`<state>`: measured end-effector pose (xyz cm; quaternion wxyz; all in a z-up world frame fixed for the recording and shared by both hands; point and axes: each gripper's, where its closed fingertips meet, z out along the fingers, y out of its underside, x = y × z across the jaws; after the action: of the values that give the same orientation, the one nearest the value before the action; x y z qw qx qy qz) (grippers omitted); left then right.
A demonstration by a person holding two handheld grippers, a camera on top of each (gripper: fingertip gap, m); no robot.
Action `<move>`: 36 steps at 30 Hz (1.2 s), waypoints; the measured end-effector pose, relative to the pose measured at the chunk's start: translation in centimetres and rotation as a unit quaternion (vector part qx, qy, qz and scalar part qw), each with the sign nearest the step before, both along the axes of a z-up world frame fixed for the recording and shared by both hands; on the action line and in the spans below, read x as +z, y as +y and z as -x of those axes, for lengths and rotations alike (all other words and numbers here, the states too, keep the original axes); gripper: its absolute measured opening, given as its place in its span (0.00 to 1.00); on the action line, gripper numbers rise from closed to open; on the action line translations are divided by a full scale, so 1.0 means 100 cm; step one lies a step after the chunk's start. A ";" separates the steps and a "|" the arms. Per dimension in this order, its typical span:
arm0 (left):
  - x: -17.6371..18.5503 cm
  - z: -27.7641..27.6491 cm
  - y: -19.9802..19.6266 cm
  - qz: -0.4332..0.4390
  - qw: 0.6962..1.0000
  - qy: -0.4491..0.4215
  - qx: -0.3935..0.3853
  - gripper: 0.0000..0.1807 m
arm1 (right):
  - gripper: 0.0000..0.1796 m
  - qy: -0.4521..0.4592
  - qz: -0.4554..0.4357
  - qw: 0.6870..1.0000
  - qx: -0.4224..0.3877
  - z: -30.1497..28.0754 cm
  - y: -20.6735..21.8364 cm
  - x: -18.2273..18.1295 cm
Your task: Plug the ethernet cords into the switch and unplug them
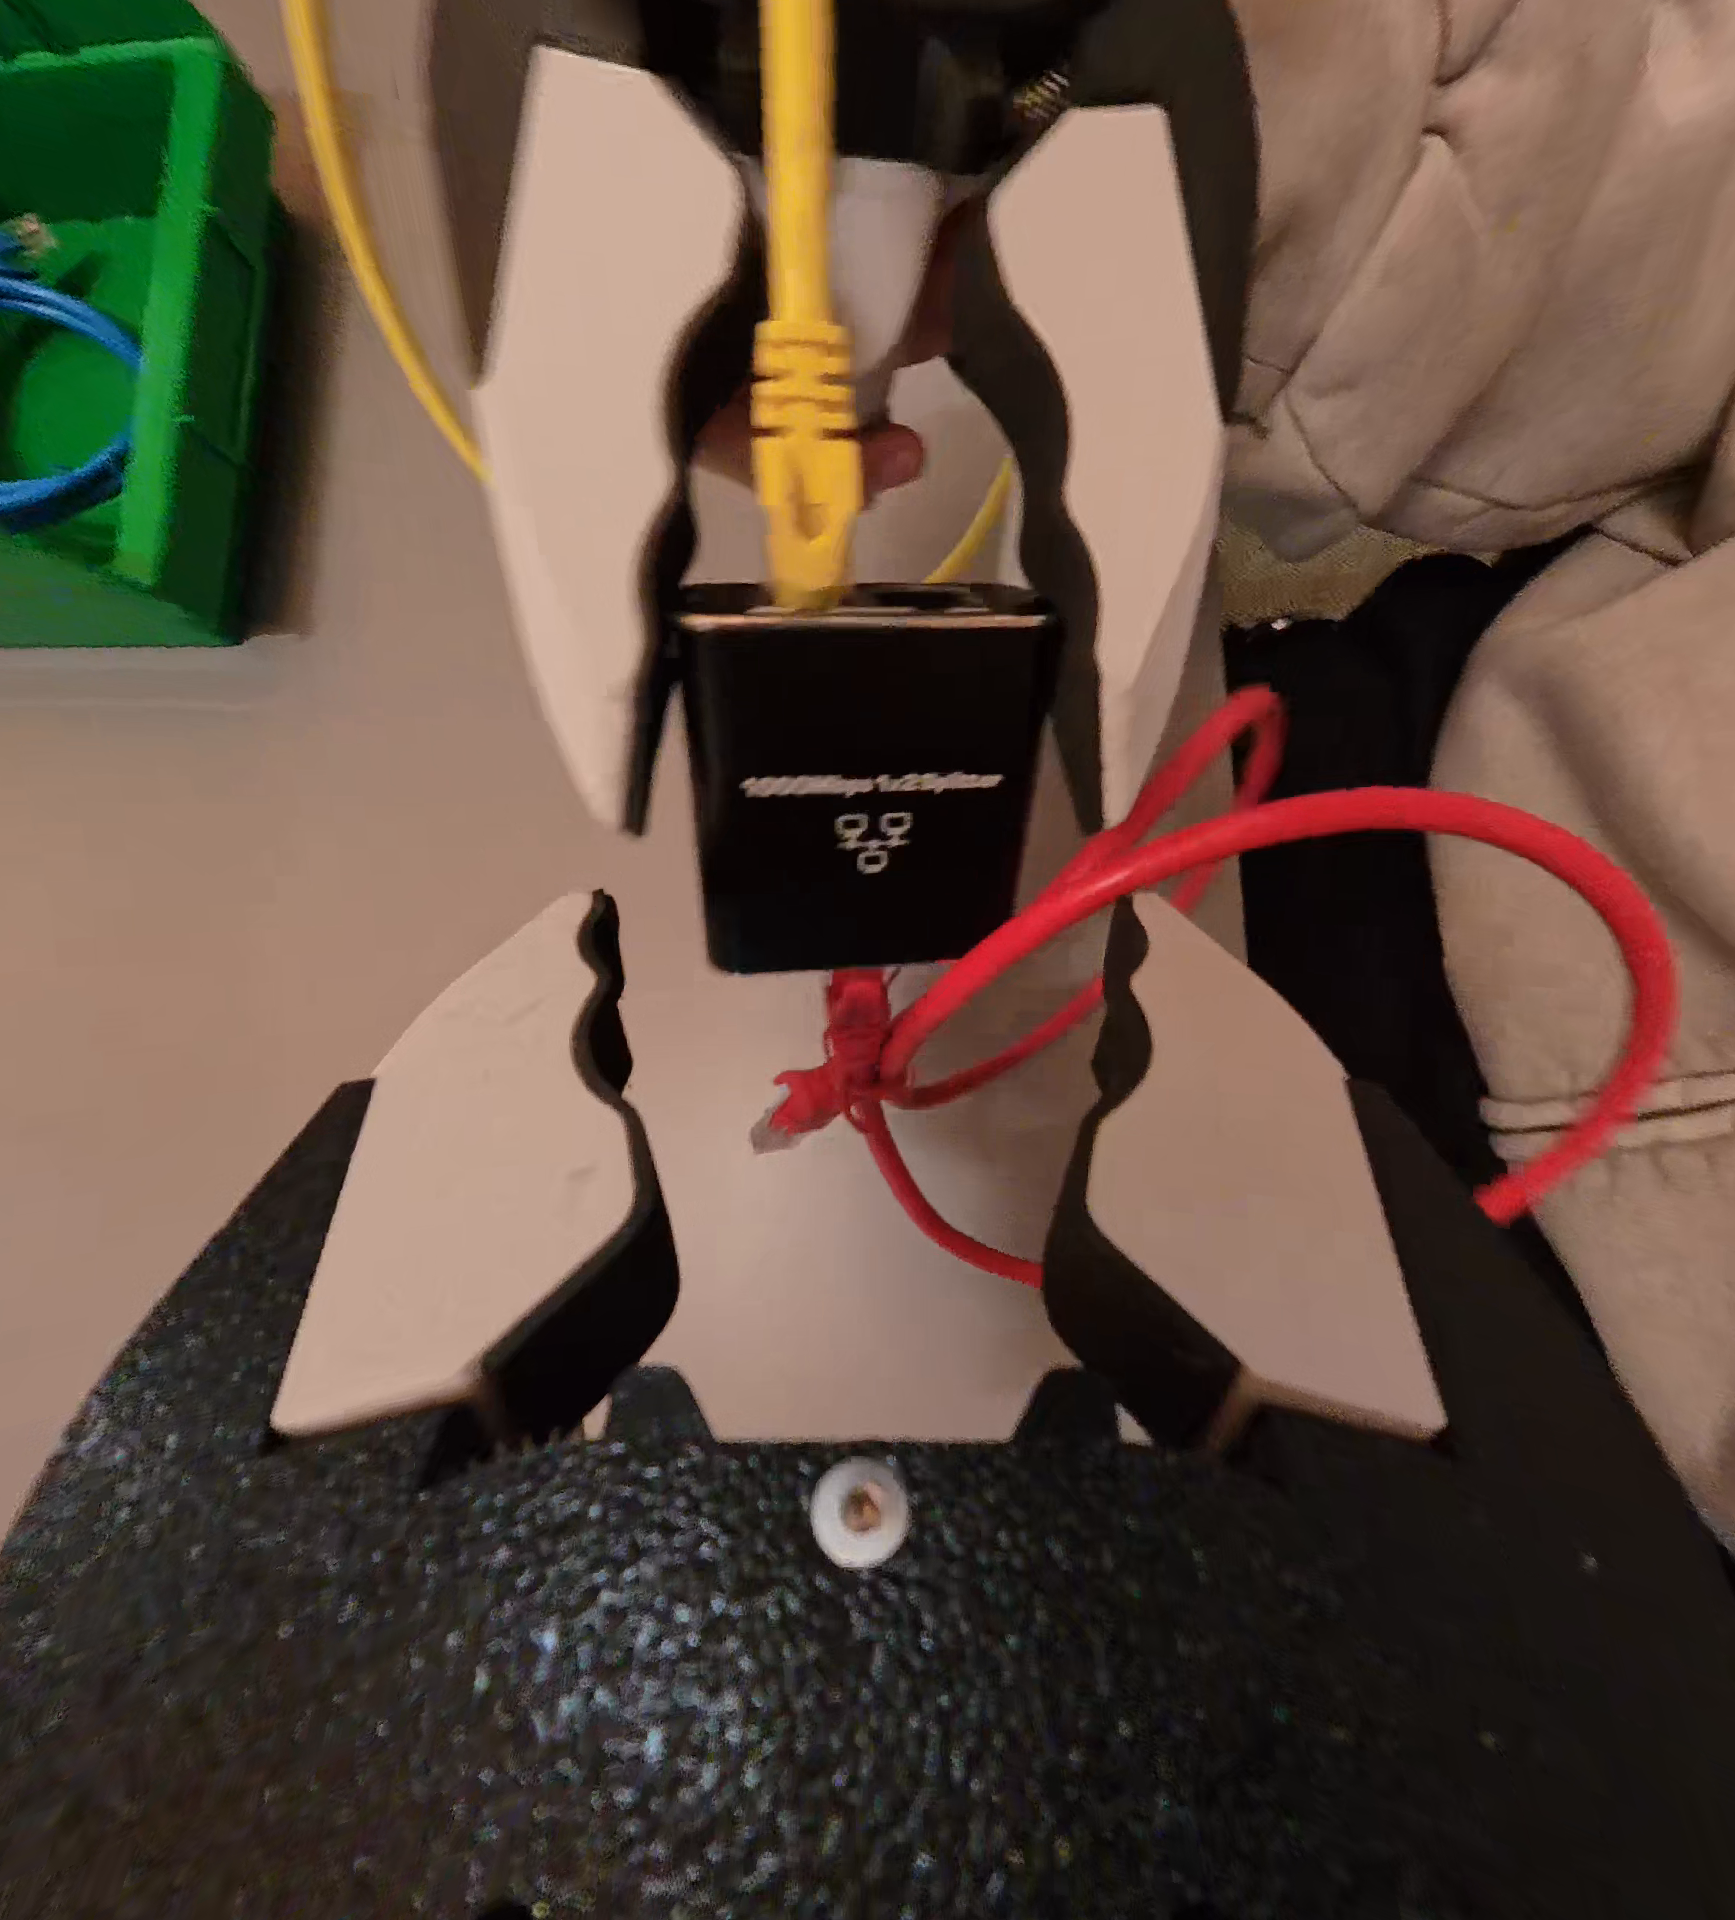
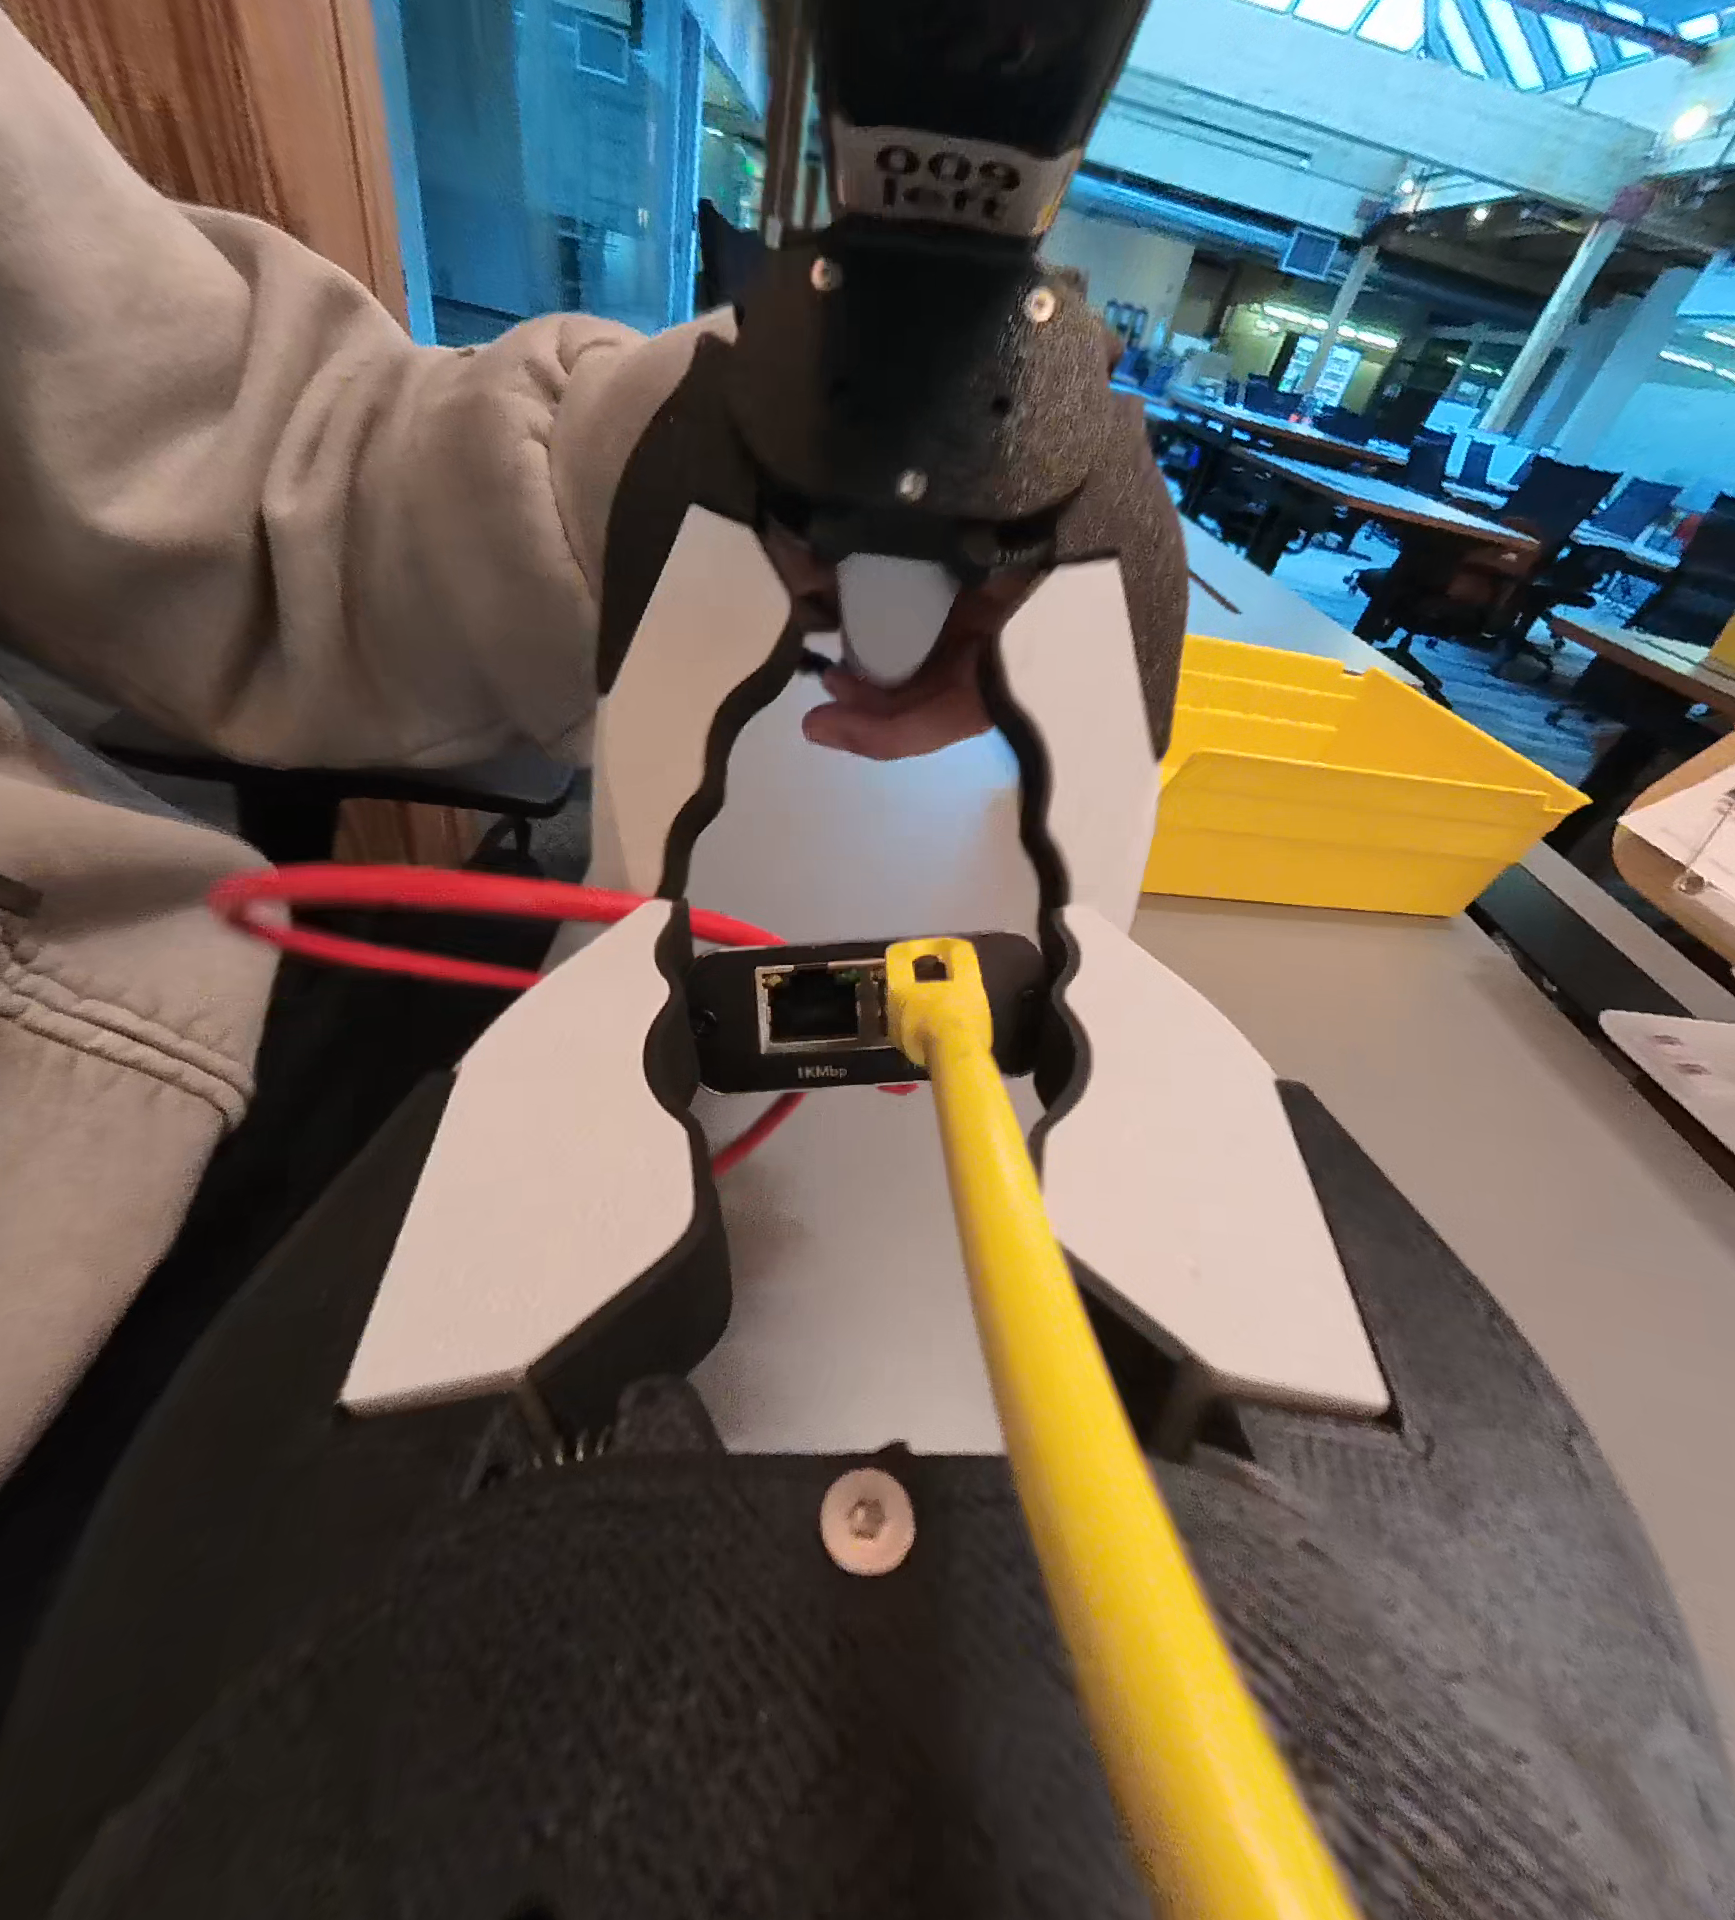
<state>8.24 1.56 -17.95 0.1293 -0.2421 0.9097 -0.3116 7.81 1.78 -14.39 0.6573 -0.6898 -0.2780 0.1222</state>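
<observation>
Right gripper clamps the black switch by its sides, yellow cord plugged in; left gripper spread wide, touching nothing

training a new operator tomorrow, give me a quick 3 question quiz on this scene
1. True or false: both front ports of the black switch are filled.
2. Which cord sits in a front port? A) blue B) yellow cord C) red
3. Fill in: the switch is gripped by the ___ tongs.

Key
1. False: the port beside the yellow plug is empty.
2. B
3. The right tongs. The left tongs are open and clear of it.
</observation>
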 end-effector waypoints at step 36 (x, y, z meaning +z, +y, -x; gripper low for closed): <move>-0.014 -0.038 -0.027 0.034 0.982 -0.159 0.095 0.50 | 0.36 0.041 -0.012 0.999 0.007 0.001 0.004 0.009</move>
<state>12.05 -1.15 -19.40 0.2925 -0.2792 0.8394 -0.3632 7.70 2.14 -13.50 0.6756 -0.6744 -0.2566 0.1515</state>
